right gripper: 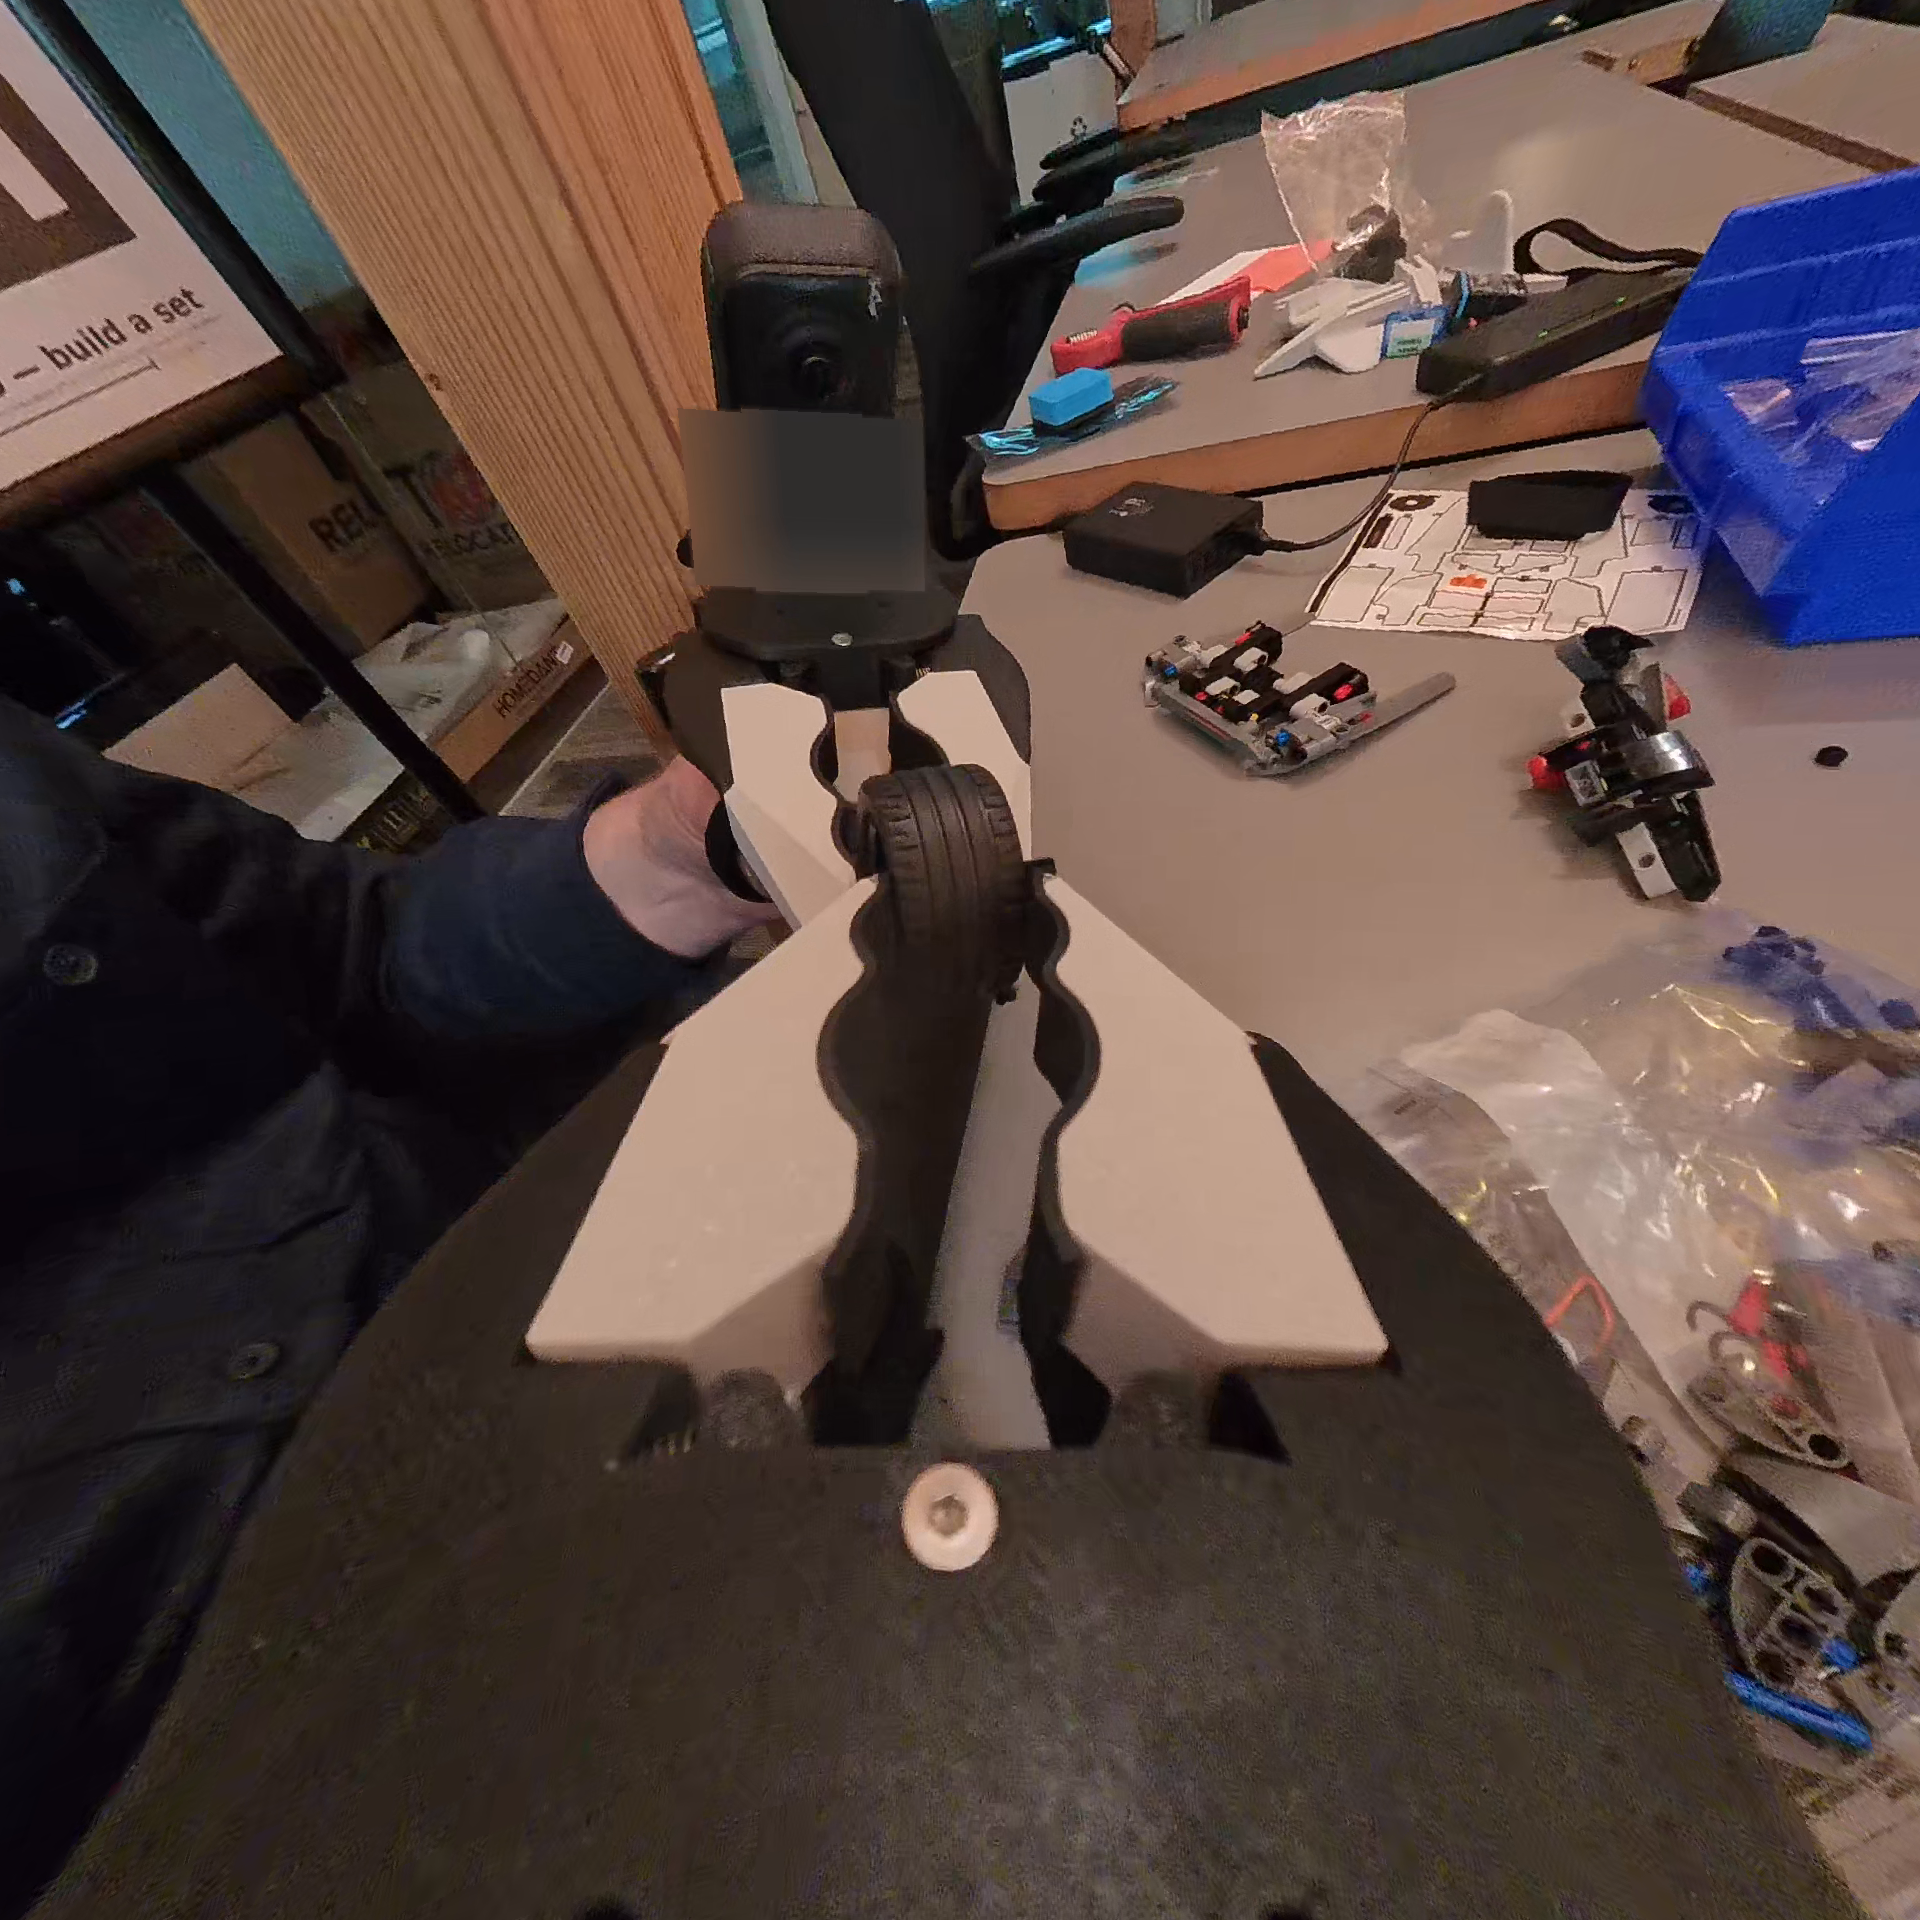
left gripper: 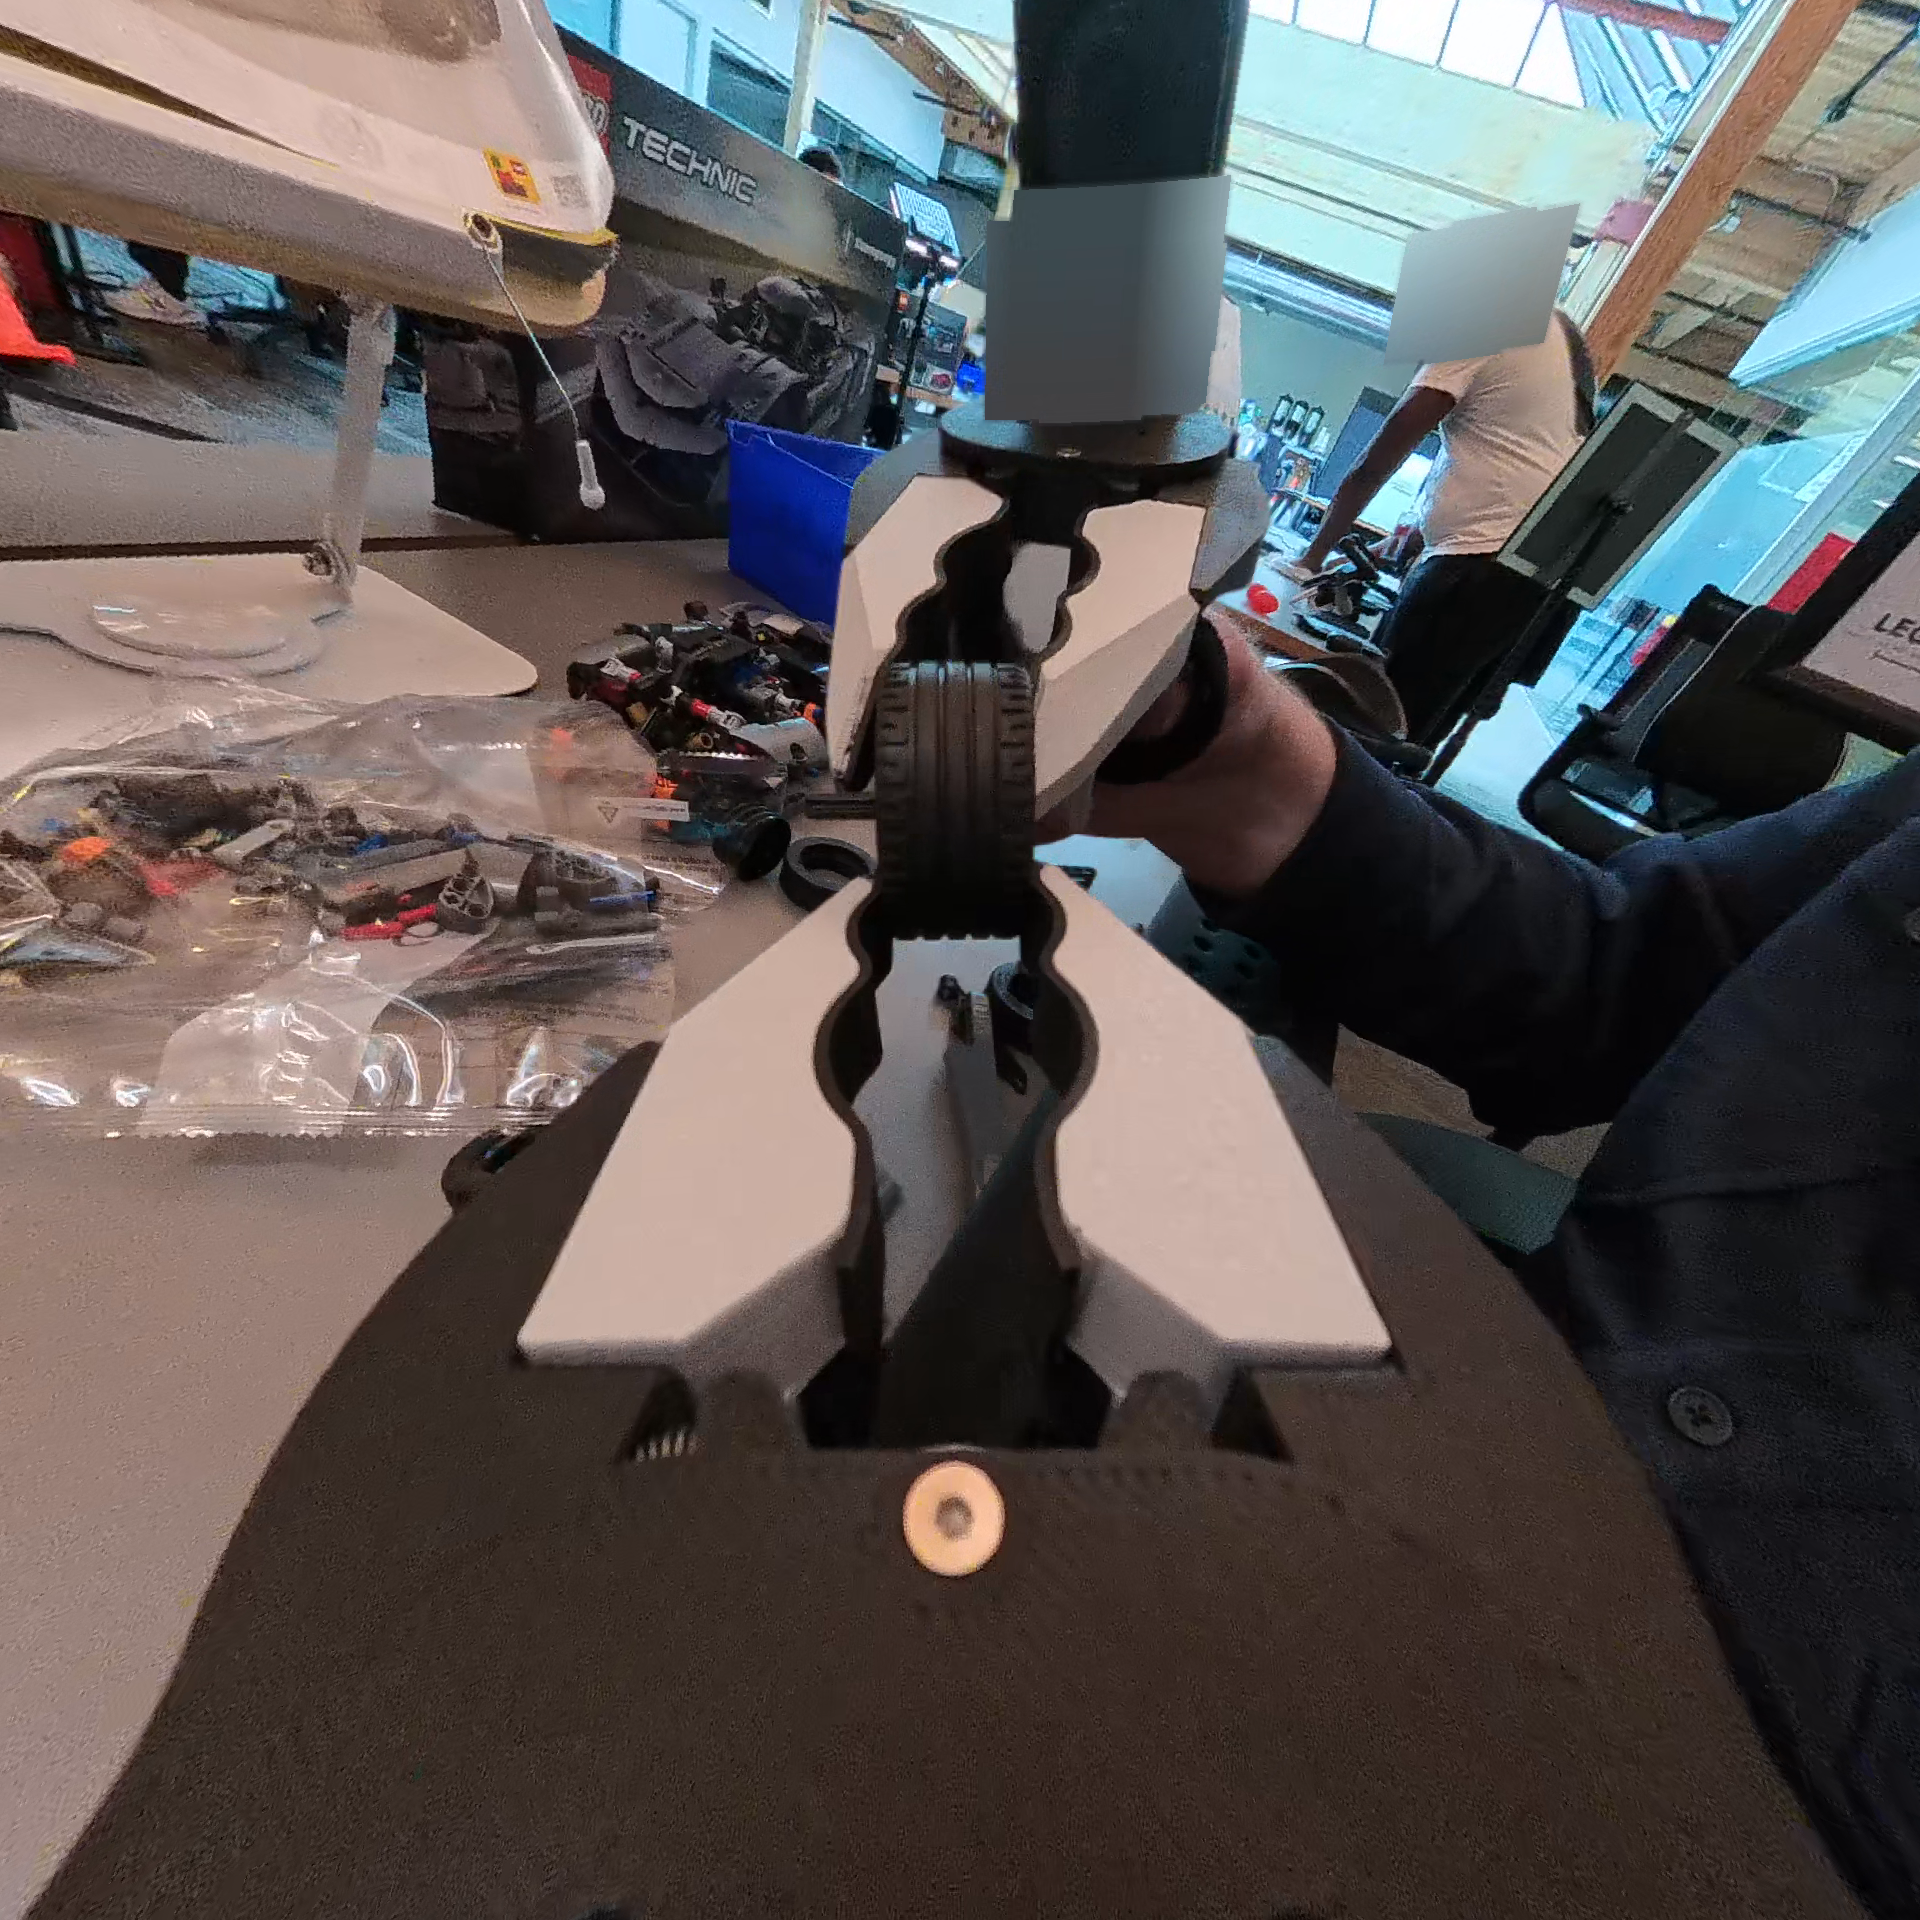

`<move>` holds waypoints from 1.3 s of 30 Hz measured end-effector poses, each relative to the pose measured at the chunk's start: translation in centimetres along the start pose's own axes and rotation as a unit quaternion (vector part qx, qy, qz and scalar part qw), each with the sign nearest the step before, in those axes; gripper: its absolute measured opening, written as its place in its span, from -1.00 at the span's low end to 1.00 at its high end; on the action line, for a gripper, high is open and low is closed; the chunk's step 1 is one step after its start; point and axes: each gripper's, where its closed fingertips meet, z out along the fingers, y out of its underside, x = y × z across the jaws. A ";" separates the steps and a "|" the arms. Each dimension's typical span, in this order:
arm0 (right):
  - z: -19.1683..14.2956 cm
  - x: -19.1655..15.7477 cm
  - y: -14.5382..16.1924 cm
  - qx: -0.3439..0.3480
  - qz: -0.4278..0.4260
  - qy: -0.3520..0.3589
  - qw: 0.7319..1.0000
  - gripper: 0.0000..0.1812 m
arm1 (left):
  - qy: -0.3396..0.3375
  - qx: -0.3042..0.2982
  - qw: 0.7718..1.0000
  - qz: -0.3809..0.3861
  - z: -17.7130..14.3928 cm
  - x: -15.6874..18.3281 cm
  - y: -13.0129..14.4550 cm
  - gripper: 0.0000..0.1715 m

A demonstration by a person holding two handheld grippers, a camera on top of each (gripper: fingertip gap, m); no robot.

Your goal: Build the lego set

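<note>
A black rubber tyre [left gripper: 956, 800] hangs above the grey table [left gripper: 208, 1299], between my two grippers, which face each other tip to tip. My left gripper [left gripper: 956, 904] is shut on the tyre's near edge. My right gripper [left gripper: 961, 707], held by a hand [left gripper: 1226, 769], clamps the far edge from the opposite side. In the right wrist view the tyre [right gripper: 940, 852] sits between my right gripper's [right gripper: 951, 894] tips, with my left gripper [right gripper: 883, 790] behind it. A small black part [right gripper: 1039, 868] sticks out beside the tyre; I cannot tell what it is.
Clear bags of loose parts [left gripper: 312, 883] lie at the left, near a part-built model [left gripper: 717, 696], two loose black rings [left gripper: 821, 873] and a blue bin [left gripper: 790, 499]. The right wrist view shows two sub-assemblies [right gripper: 1268, 696] [right gripper: 1631, 769], a sticker sheet [right gripper: 1507, 571] and a parts bag [right gripper: 1714, 1143].
</note>
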 end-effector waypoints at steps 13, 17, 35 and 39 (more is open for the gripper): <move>0.5 1.8 0.1 -0.009 0.001 0.077 0.997 -0.81 | -0.113 -0.056 0.988 0.092 0.3 -2.3 1.0 -0.76; 0.9 2.3 0.2 -0.013 -0.014 0.108 0.994 -0.81 | -0.151 -0.057 0.981 0.111 0.1 -3.3 1.1 -0.76; -0.5 -1.5 -1.4 0.001 -0.159 0.112 0.981 -0.57 | -0.313 -0.077 0.858 0.400 -2.4 -2.6 -1.8 -0.74; 0.2 -1.6 -1.8 0.055 -0.052 0.089 0.993 -0.28 | -0.376 -0.066 0.827 0.414 -2.2 -2.9 -2.4 -0.74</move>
